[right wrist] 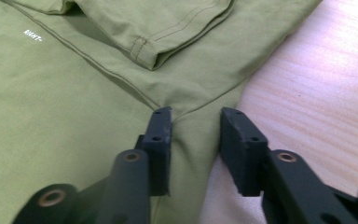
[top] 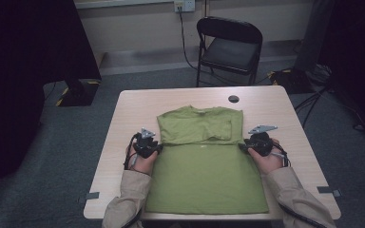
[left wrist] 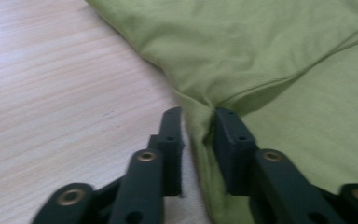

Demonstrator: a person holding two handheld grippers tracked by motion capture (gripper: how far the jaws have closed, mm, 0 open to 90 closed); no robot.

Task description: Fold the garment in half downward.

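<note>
The green t-shirt (top: 204, 166) is lying flat between both tongs. The left gripper (left wrist: 199, 122) is straddling its side edge, jaws slightly apart. The right gripper (right wrist: 196, 122) is sitting wider open over the opposite edge, not clamping anything.

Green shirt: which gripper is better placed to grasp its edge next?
Probably the left gripper: the green shirt edge already lies between its narrow jaws. The right gripper stands wider open over the edge.

Bare table (top: 123, 123) open to the outer side of our left gripper (top: 146, 142), bare wood likewise outside our right gripper (top: 259, 140), the green shirt (top: 204, 175) spread flat between them, its folded sleeve (right wrist: 168, 32) lying just ahead of our right jaws.
</note>
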